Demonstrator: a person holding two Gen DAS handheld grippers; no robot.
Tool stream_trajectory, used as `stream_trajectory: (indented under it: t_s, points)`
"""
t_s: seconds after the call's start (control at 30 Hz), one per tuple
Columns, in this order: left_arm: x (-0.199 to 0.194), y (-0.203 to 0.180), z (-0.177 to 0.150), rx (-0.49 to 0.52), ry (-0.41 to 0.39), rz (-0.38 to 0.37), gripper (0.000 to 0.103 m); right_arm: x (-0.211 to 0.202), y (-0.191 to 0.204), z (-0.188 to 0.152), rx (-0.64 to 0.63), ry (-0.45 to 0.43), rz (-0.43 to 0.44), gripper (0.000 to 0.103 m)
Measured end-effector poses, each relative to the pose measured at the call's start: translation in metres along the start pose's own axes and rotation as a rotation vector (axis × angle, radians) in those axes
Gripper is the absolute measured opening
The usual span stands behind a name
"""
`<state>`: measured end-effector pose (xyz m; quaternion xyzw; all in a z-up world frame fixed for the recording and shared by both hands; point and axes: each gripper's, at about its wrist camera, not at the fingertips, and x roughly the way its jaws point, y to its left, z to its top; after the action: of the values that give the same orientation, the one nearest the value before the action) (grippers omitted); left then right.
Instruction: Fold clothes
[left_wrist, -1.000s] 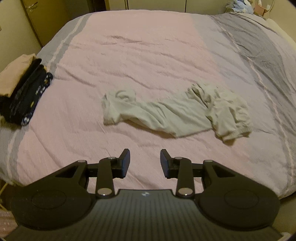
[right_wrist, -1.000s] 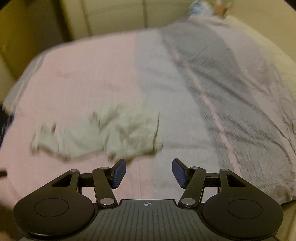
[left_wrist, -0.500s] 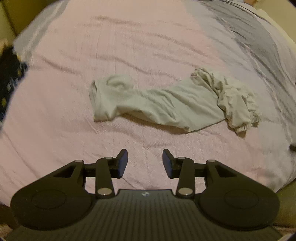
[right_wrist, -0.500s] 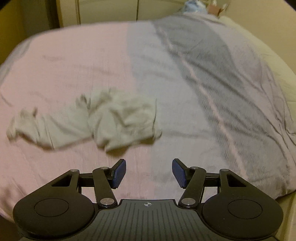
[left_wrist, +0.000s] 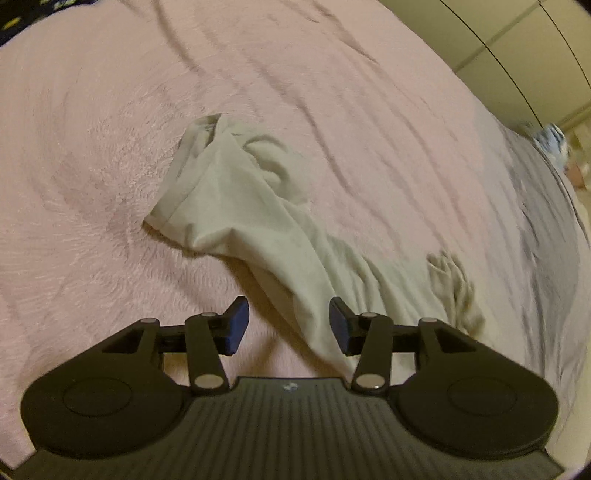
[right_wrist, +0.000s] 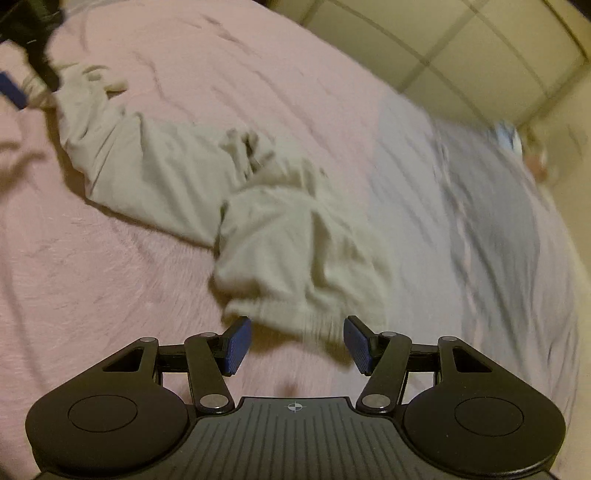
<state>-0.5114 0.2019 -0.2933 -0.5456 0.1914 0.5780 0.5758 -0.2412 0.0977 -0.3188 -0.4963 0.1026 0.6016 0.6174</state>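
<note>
A crumpled pale grey-green garment (left_wrist: 266, 206) lies stretched across the pink bedspread (left_wrist: 110, 129). My left gripper (left_wrist: 288, 323) is open, low over the bed, with the garment's long middle part running between and just ahead of its fingers. My right gripper (right_wrist: 297, 341) is open just short of the garment's bunched, ribbed end (right_wrist: 295, 266). The left gripper's blue fingertip (right_wrist: 13, 90) shows at the far left of the right wrist view, near the garment's other end. Neither gripper holds anything.
The bedspread turns grey-striped (right_wrist: 498, 221) toward the right. Cupboard doors (right_wrist: 461, 55) stand behind the bed. A small blue-white bundle (left_wrist: 552, 140) lies at the far corner. A dark patterned folded pile (left_wrist: 22, 11) sits at the top left edge.
Both grippers have dropped down and moved forward, close to the garment: the left to its middle, the right to its bunched end. Both stay open.
</note>
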Motion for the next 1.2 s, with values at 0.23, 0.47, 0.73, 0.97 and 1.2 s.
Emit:
stream_trajectory:
  t_s: [0.23, 0.47, 0.73, 0.97, 1.2]
  points:
    - [0.032, -0.002, 0.003, -0.026, -0.011, 0.000, 0.000, 0.019, 0.019, -0.015, -0.255, -0.067, 0.083, 0.048]
    - [0.014, -0.015, 0.016, 0.076, -0.020, -0.028, 0.000, 0.014, -0.038, -0.014, -0.077, -0.067, 0.228, 0.003]
    - [-0.046, -0.050, 0.114, 0.241, -0.155, -0.076, 0.000, -0.012, -0.233, 0.029, 0.423, -0.196, 0.424, 0.003]
    - [-0.021, -0.114, 0.281, 0.238, -0.468, 0.016, 0.000, 0.047, -0.416, 0.063, 1.058, -0.342, 0.167, 0.001]
    - [0.019, -0.100, 0.270, 0.173, -0.388, 0.140, 0.025, 0.103, -0.432, 0.015, 1.380, -0.145, 0.186, 0.054]
